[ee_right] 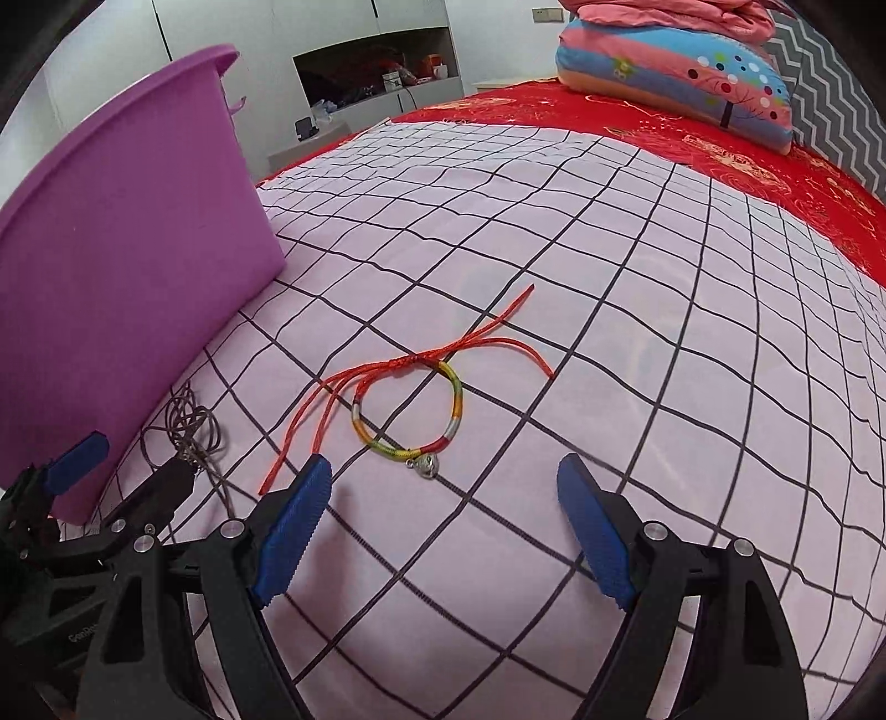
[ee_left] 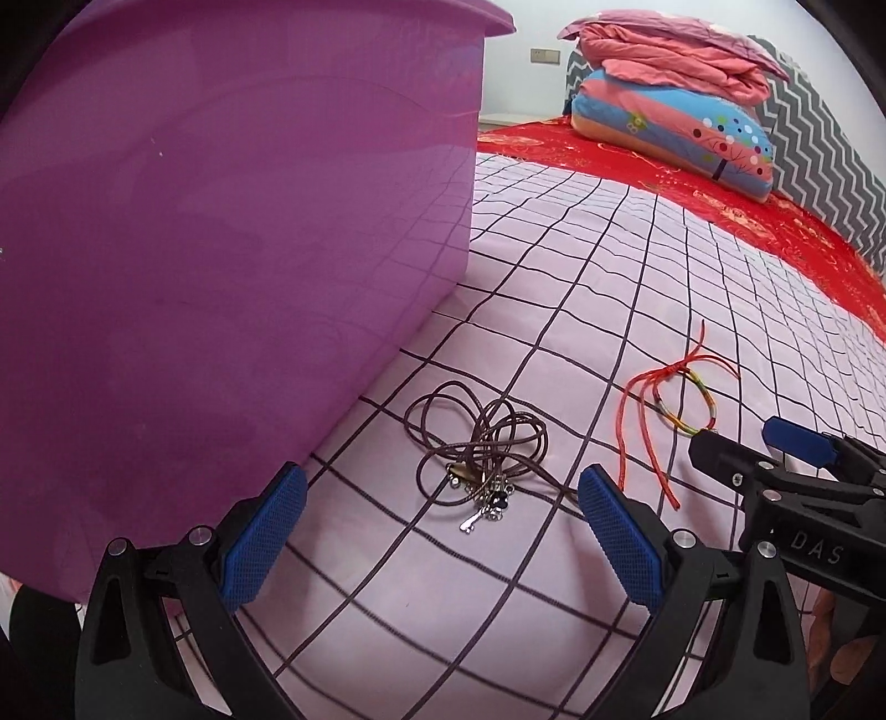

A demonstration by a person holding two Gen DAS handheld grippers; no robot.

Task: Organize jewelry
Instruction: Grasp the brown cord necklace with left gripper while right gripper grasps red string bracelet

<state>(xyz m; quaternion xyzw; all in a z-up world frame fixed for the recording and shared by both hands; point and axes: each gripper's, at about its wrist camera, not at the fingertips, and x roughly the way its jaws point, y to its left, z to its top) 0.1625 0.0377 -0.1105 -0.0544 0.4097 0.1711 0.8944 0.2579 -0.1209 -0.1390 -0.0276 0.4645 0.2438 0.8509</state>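
A brown cord necklace with silver charms (ee_left: 480, 450) lies tangled on the checked bedsheet, just ahead of my open, empty left gripper (ee_left: 440, 487). It also shows in the right wrist view (ee_right: 191, 429). A multicoloured woven bracelet with red strings and a small silver bell (ee_right: 407, 412) lies on the sheet just ahead of my open, empty right gripper (ee_right: 443, 490). It also shows in the left wrist view (ee_left: 678, 401). A purple plastic tub (ee_left: 221, 249) stands on the bed to the left, also in the right wrist view (ee_right: 127, 266).
The pale checked sheet (ee_right: 637, 332) covers the near bed, with a red patterned cover (ee_right: 692, 144) beyond. A colourful pillow (ee_left: 675, 130) and folded pink quilt (ee_left: 681, 52) sit against a zigzag headboard (ee_left: 814, 144). A wall niche with clutter (ee_right: 382, 72) is at the back.
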